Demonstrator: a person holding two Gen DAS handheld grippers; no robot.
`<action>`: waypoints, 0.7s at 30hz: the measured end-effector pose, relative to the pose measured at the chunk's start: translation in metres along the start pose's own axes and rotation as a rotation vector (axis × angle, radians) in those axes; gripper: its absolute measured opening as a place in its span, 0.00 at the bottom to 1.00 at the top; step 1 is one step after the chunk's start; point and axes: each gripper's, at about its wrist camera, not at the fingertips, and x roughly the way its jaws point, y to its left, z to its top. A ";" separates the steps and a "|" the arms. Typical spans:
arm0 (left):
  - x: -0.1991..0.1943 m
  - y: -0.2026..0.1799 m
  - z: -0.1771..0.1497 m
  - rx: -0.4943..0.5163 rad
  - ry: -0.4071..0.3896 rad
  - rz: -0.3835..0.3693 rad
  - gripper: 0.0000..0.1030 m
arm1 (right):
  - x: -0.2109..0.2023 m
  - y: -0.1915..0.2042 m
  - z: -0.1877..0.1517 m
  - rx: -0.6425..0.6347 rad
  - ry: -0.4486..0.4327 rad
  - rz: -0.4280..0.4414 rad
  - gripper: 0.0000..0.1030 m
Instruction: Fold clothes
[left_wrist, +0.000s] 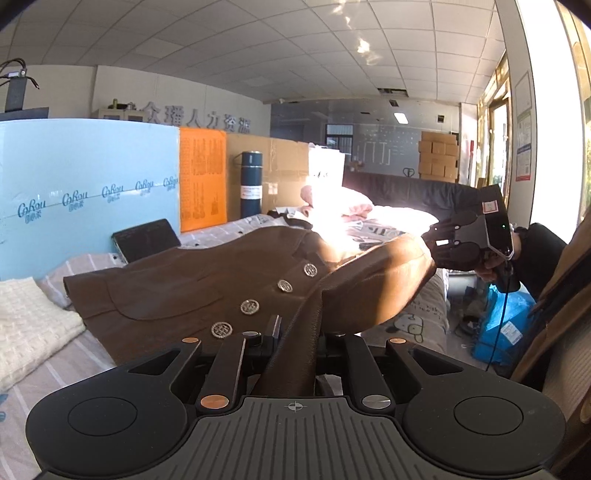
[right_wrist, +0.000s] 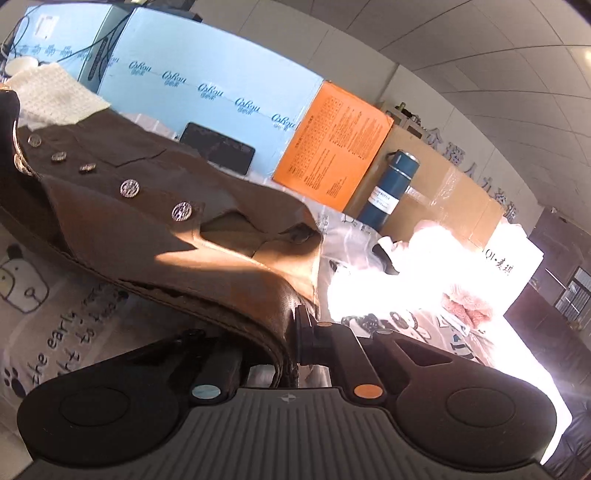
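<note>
Coat (left_wrist: 207, 280): brown, buttoned front up, lying across the bed (left_wrist: 44, 373), one side raised.
Left gripper (left_wrist: 295, 343): clamped on lifted edge nearest the hem.
Right gripper (right_wrist: 291, 332): pinching edge nearer the collar.
Why: two grips likely keep the flap taut for folding.

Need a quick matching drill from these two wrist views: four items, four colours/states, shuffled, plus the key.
Column 1:
1. coat
2. flask
3. poster board
4. knit blanket

Column 2:
A. orange, printed with text, leaning upright
B. cream, lying at the bed's edge
C. brown, silver buttons, one edge lifted by both grippers
D. dark teal, standing upright against a cardboard box

Both the left gripper and right gripper are shut on the coat's edge.

Pairs: 1-C, 2-D, 3-A, 4-B
</note>
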 end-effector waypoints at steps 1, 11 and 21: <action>0.003 0.005 0.006 0.009 -0.013 0.019 0.12 | 0.004 -0.004 0.006 0.006 -0.018 -0.001 0.05; 0.056 0.093 0.061 -0.014 -0.084 0.197 0.12 | 0.069 -0.037 0.053 0.097 -0.097 0.053 0.06; 0.134 0.194 0.050 -0.276 0.094 0.204 0.13 | 0.169 -0.066 0.073 0.235 -0.005 0.208 0.10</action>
